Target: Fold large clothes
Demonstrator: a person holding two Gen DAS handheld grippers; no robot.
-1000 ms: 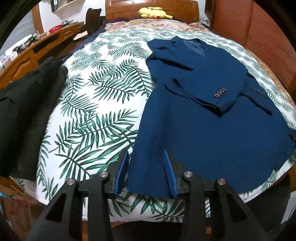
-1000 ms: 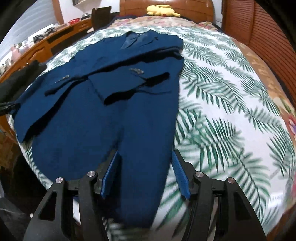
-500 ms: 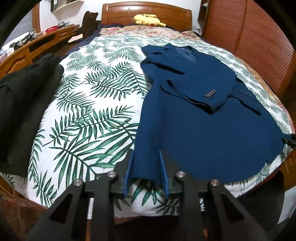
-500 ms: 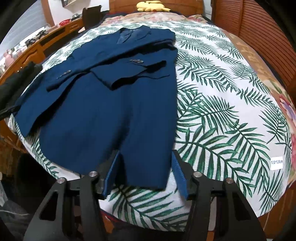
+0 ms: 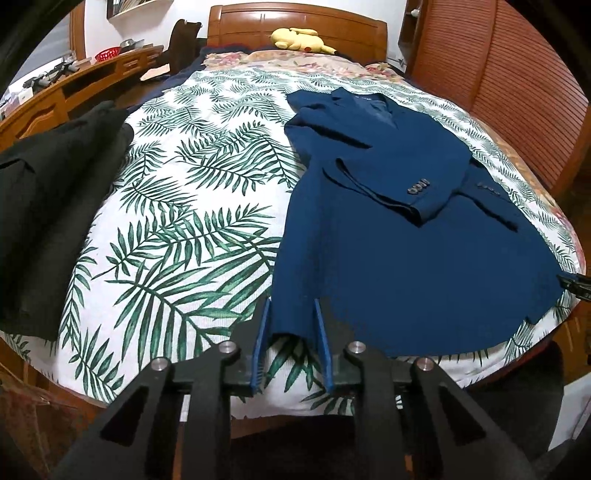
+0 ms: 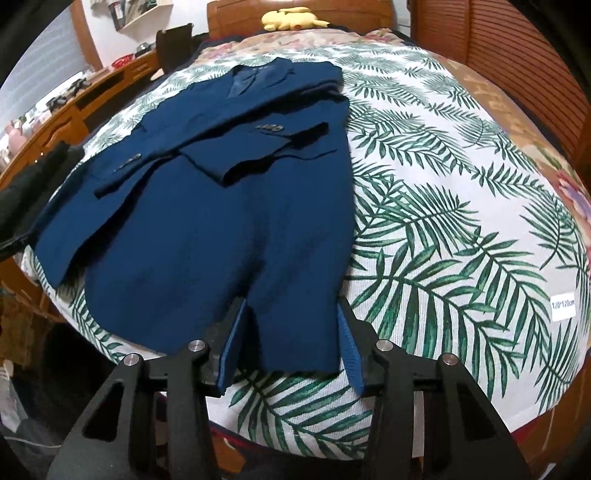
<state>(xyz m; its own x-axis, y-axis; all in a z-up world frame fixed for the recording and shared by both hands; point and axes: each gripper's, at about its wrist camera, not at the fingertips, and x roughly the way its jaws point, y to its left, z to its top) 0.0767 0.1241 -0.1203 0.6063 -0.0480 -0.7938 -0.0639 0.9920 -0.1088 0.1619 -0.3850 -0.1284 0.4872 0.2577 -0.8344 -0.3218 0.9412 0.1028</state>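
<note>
Blazer [image 5: 388, 240], navy and soft but weighty, lies flat below the headboard [image 5: 295, 22], hem nearest you. Your left gripper [image 5: 291, 343] pinches one hem corner; your right gripper [image 6: 291, 339] is closing around the other, not yet pinching it. Grip both corners firmly; expect sagging.

The left claw [image 5: 291, 325] is narrower than a second ago, its pads now tight on the blue jacket's [image 5: 388, 240] near left hem corner. The right claw [image 6: 291, 332] is closing around the near right corner, pads not yet touching.
</note>
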